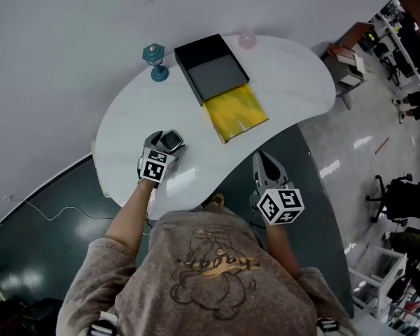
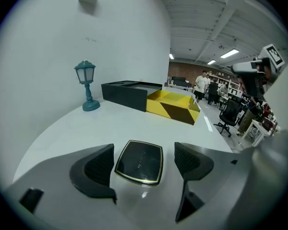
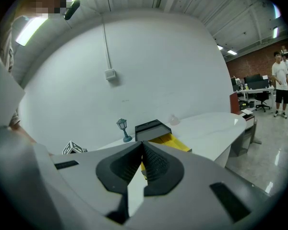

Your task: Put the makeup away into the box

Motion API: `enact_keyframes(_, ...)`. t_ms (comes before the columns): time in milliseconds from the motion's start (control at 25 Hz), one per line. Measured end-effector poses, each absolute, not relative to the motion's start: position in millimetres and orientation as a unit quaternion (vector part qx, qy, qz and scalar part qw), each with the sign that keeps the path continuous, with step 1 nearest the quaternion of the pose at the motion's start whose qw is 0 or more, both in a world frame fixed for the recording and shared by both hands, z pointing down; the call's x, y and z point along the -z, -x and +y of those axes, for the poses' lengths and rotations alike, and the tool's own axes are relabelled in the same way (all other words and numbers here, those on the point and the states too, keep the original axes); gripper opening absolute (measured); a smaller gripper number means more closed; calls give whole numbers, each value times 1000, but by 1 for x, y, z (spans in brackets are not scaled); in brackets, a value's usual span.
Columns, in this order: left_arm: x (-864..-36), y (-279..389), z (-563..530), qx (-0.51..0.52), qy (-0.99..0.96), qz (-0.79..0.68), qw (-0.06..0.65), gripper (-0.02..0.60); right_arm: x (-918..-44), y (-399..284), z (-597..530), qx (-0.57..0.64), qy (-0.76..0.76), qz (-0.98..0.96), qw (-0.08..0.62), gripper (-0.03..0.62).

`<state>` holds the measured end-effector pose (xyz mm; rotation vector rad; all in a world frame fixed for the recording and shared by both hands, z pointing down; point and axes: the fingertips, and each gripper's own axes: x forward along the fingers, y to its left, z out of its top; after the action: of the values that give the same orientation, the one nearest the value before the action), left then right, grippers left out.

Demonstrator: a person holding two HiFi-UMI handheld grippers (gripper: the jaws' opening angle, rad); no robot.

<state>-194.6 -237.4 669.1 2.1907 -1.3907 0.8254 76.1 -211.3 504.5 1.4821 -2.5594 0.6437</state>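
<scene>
You've got the L gripper [image 2: 141, 163] down on the table [image 1: 126, 135], jaws apart, straddling the compact [image 2: 138, 159]. Compact = black square w/ gold rim, lying flat on the tabletop. Neither of the pads [image 2: 100, 166] touches it: the L-side one sits just beside its edge, and the gap on the R side is wider. So nothing is gripped yet.

R gripper [image 3: 142, 150]: jaws pressed together, nothing btwn them. You're holding it to the right of the L gripper, just off the table's near edge, over the dark floor [image 1: 315, 187], tips aimed toward the box.

Box [image 1: 211, 68] sits ahead and to the right of the L gripper, well apart from the compact. Black shell w/ grey inner. The yellow tray [image 1: 236, 112] sticks out of its near end, so the tray is the part closest to both grippers.

Ahead-left of the L gripper, beside the box's far-left corner: small teal lantern [image 1: 155, 61], upright, close to the wall. Pink item [image 1: 246, 40] sits past the box's far-right corner, too small to ID.
</scene>
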Motion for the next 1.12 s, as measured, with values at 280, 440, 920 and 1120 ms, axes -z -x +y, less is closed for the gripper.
enact_keyframes(280, -685, 197, -237, -317, -783, -488, 217, 411, -505, -81, -209, -214, -495, -840, 57, 3)
enact_keyframes(440, -687, 198, -240, -315, -781, -490, 225, 410, -505, -83, -207, -216, -498, -838, 59, 3)
enact_keyframes(920, -693, 200, -239, -324, -782, -483, 224, 364, -510, -80, -206, -216, -499, -837, 60, 3)
enact_keyframes(1120, -692, 201, -238, -323, -782, -482, 226, 359, -510, -80, -205, -216, -501, -836, 60, 3)
